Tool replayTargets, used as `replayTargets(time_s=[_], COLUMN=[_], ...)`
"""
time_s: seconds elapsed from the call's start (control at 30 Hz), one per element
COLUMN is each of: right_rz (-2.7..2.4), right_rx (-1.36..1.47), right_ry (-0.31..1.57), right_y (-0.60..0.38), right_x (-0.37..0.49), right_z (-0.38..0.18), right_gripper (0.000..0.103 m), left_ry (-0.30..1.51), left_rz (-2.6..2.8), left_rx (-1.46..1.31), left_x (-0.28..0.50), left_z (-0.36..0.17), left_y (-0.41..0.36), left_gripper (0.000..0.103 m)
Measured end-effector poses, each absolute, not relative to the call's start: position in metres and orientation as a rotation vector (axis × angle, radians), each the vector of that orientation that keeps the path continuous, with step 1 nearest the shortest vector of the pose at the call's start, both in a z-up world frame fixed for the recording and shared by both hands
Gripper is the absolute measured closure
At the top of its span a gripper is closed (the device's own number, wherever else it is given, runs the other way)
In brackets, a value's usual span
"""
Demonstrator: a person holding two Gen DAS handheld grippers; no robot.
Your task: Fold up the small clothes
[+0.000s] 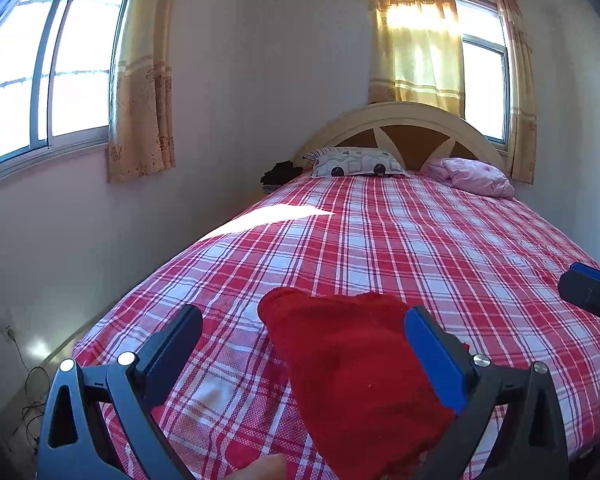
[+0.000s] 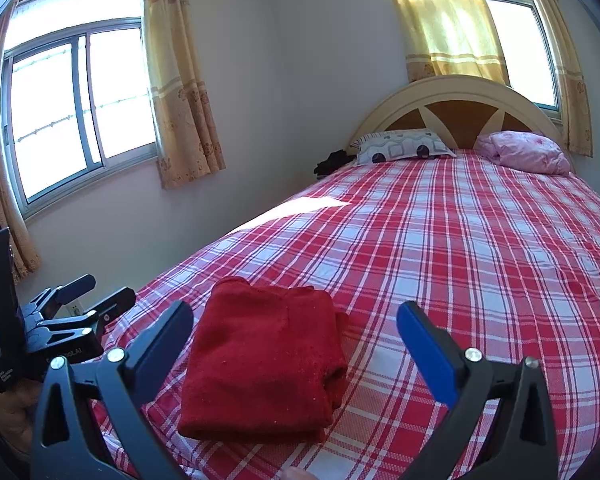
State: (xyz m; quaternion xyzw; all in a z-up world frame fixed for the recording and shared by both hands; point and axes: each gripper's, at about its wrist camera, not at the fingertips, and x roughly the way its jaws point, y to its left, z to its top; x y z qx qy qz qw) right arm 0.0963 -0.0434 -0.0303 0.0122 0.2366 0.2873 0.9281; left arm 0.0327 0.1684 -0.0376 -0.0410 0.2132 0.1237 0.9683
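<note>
A folded red garment (image 2: pixel 260 360) lies flat on the plaid bed cover (image 2: pixel 440 248) near the bed's front left corner. In the right wrist view my right gripper (image 2: pixel 294 314) hovers over it, jaws wide apart and touching nothing. My left gripper (image 2: pixel 98 294) stands at the bed's left edge, held in a hand. In the left wrist view the red garment (image 1: pixel 352 376) lies between the spread fingers of my left gripper (image 1: pixel 302 318); the pads do not press it. Part of my right gripper (image 1: pixel 590 292) shows at the right edge.
The bed cover (image 1: pixel 420 240) runs back to a patterned pillow (image 1: pixel 356 162), a pink pillow (image 1: pixel 472 176) and an arched headboard (image 1: pixel 400 120). A wall with a curtained window (image 1: pixel 40 80) borders the bed's left side. Dark clothes (image 1: pixel 278 172) sit beside the pillow. Cables (image 1: pixel 32 396) lie on the floor.
</note>
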Motion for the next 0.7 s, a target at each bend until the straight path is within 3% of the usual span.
replayTargets(time_s=[0.7], right_rz=[0.596], right_rx=[-0.005], right_ry=[0.457], right_y=[-0.043], right_x=[0.085], right_z=[-0.03], right_gripper=[0.0], left_ry=[0.375], left_rz=[0.222], left_rx=[-0.084], left_x=[0.021], left_z=[-0.019], left_y=[0.162], left_gripper=[0.001])
